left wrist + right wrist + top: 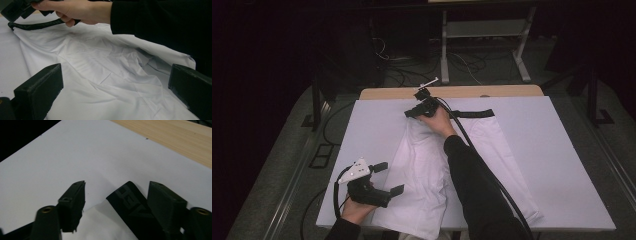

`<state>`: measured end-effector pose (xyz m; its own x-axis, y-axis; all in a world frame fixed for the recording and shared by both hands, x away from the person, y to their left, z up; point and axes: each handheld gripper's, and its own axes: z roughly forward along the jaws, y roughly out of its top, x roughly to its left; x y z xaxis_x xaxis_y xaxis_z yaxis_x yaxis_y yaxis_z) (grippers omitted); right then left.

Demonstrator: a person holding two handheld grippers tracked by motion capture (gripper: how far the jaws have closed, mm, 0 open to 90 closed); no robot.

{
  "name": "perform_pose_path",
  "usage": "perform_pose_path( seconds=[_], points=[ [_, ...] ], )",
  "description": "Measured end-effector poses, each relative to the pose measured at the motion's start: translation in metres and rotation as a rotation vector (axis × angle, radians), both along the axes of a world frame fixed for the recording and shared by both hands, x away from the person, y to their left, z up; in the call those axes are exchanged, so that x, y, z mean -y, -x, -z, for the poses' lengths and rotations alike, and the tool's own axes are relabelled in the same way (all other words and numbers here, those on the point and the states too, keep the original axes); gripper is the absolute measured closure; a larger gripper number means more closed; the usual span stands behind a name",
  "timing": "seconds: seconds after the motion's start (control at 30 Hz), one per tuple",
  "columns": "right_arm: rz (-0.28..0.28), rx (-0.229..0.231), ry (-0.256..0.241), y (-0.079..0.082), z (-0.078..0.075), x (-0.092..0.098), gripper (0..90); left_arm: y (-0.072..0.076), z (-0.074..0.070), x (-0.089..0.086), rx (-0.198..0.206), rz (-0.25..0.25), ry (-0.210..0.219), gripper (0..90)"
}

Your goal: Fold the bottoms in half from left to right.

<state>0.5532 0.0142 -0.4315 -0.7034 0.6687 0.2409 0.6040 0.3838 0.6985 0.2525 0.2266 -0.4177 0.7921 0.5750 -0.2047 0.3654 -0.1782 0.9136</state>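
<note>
High view shows white shorts [427, 165] with a black waistband [474, 113] spread on the white table cover [562, 165]; the right gripper [412, 113] sits at the waistband's left corner, jaws parted around it, while the left gripper [389, 178] hovers wide open beside the hem
</note>
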Motion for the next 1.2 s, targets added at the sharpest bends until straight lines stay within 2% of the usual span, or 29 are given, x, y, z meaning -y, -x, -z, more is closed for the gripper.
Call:
perform_pose_path(
  seconds=[0.07,0.23,0.5,0.67,0.77,0.83,0.9,1.2],
  points=[
    [0.002,-0.006,0.003,0.0,0.001,-0.002,32.3,0.0,0.0,0.0,0.0,0.0,0.0,0.0],
    [0.01,-0.006,0.05,0.0,0.005,-0.011,40.3,0.0,0.0,0.0,0.0,0.0,0.0,0.0],
    [0.035,0.002,0.091,0.002,0.011,-0.017,46.0,0.0,0.0,0.0,-0.001,0.001,0.001,0.0],
    [0.066,0.004,0.097,0.004,0.013,-0.02,48.1,0.0,0.0,0.0,0.0,0.002,0.0,0.0],
    [0.085,0.02,0.125,0.005,0.012,-0.022,54.9,0.0,0.0,0.001,0.001,0.003,-0.001,0.0],
    [0.094,0.02,0.127,0.006,0.013,-0.022,56.6,0.0,0.0,0.001,0.0,0.004,-0.002,0.0],
    [0.108,0.014,0.131,0.006,0.012,-0.022,62.9,0.0,0.0,0.001,0.0,0.003,-0.001,0.0],
    [0.105,-0.024,0.104,0.005,0.011,-0.019,78.2,0.0,0.001,0.0,-0.001,-0.002,-0.004,0.0]
  ],
)
